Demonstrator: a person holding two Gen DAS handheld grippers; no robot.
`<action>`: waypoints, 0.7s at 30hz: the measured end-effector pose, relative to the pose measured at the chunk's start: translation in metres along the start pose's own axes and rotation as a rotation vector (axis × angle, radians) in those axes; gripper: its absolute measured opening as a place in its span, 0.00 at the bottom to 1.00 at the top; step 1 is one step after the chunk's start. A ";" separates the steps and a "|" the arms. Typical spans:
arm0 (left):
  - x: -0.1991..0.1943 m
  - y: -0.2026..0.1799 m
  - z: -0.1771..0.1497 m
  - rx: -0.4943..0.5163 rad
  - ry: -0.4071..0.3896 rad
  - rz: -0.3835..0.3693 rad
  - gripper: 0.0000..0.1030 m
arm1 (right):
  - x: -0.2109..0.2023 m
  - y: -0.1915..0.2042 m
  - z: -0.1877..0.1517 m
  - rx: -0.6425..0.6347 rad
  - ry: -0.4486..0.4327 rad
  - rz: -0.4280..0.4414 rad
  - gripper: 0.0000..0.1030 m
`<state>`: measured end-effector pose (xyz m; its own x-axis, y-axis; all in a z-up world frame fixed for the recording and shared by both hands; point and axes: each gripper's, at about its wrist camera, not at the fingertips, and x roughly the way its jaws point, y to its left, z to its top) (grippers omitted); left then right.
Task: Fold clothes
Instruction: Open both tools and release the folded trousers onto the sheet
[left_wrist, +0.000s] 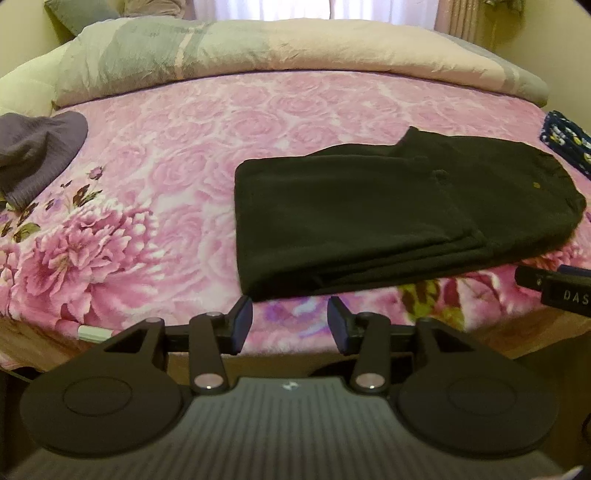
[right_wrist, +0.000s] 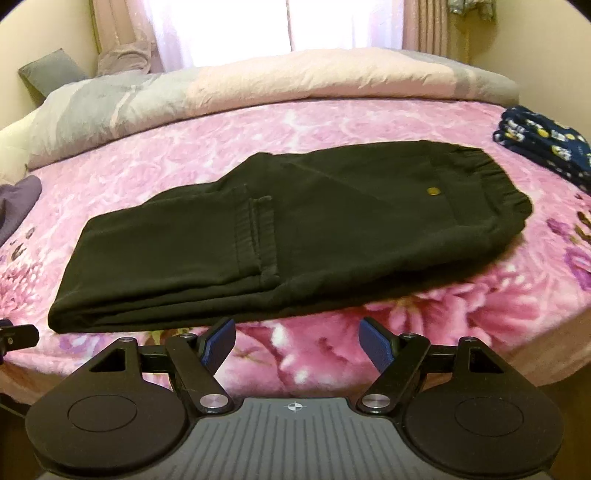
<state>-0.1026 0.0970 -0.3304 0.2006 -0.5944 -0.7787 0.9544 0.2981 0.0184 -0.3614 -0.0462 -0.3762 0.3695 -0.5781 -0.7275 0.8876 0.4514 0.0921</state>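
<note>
A pair of black trousers (left_wrist: 388, 210) lies folded on the pink floral bedspread (left_wrist: 177, 173), with the elastic waistband toward the right. My left gripper (left_wrist: 290, 317) hovers just in front of the near edge of the fold, open, with nothing between its blue pads. In the right wrist view the same trousers (right_wrist: 280, 236) fill the middle, a brass button showing near the waist. My right gripper (right_wrist: 297, 338) stands open and wider, just short of the near edge, holding nothing. The right gripper's body (left_wrist: 557, 288) pokes in at the right edge of the left view.
A rolled quilt (left_wrist: 258, 55) lies along the far side of the bed. A purple-grey garment (left_wrist: 33, 151) sits at the left. A folded navy patterned garment (right_wrist: 546, 144) rests at the right. The bed's near edge (right_wrist: 480, 362) curves just ahead of both grippers.
</note>
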 end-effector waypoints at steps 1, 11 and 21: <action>-0.004 -0.001 -0.002 0.003 -0.007 -0.003 0.39 | -0.005 -0.001 -0.001 0.002 -0.007 -0.001 0.74; -0.047 -0.012 -0.017 0.032 -0.082 -0.043 0.40 | -0.055 -0.004 -0.014 0.025 -0.089 -0.009 0.74; -0.058 -0.024 -0.013 0.053 -0.108 -0.069 0.40 | -0.067 -0.014 -0.016 0.056 -0.101 -0.023 0.74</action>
<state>-0.1399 0.1338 -0.2943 0.1536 -0.6899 -0.7074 0.9766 0.2152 0.0021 -0.4030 -0.0026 -0.3394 0.3720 -0.6546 -0.6581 0.9091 0.4003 0.1157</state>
